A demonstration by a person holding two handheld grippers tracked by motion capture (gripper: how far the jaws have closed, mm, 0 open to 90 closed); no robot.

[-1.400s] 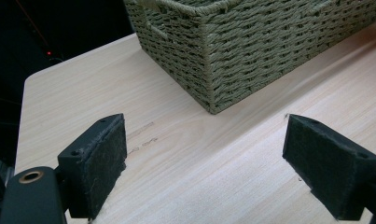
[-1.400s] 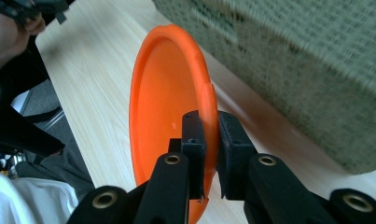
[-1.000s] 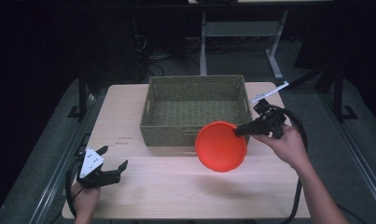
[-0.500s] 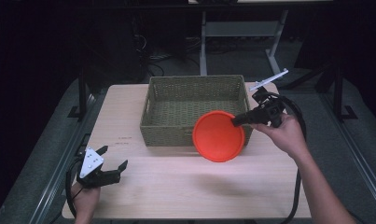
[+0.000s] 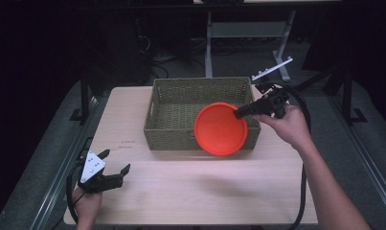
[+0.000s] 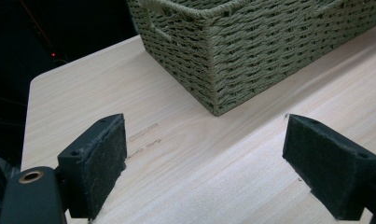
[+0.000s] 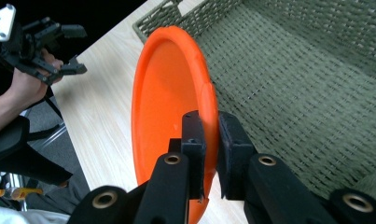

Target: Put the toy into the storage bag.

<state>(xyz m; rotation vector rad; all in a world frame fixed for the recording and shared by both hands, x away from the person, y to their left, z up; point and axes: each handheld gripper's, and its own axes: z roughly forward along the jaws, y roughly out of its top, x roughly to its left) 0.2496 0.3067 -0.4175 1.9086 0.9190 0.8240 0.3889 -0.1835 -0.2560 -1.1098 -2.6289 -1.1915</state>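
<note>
Near edge, left corner of surface (image 5: pixel 190 187): left gripper (image 5: pixel 115 171) parked low over the wood, fingers (image 6: pixel 94 163) spread wide, nothing between them, just bare wood. Cable looping off the near-left corner.

Mid surface: bare, faint shadow under the plate.

Right side: right gripper (image 5: pixel 238 113) held up in the hand (image 5: pixel 290 125), pointing left toward the basket. Fingers (image 7: pixel 195 140) clamped tight on the rim of the orange plate (image 5: pixel 221 128), one pad on each face, as seen in the right gripper view. Plate off the surface, tilted up nearly on edge, concave face toward the near-left. Hanging over the basket's front-right corner, lower part overlapping the front wall in the high view, upper part over the basket's inside. Touching the basket or not: cannot tell.

Far half, centre: woven basket (image 5: pixel 171 129) sitting on the surface, long side parallel to the near edge, back wall close to the far edge. Handle slot in the left end wall visible in the left gripper view.
</note>
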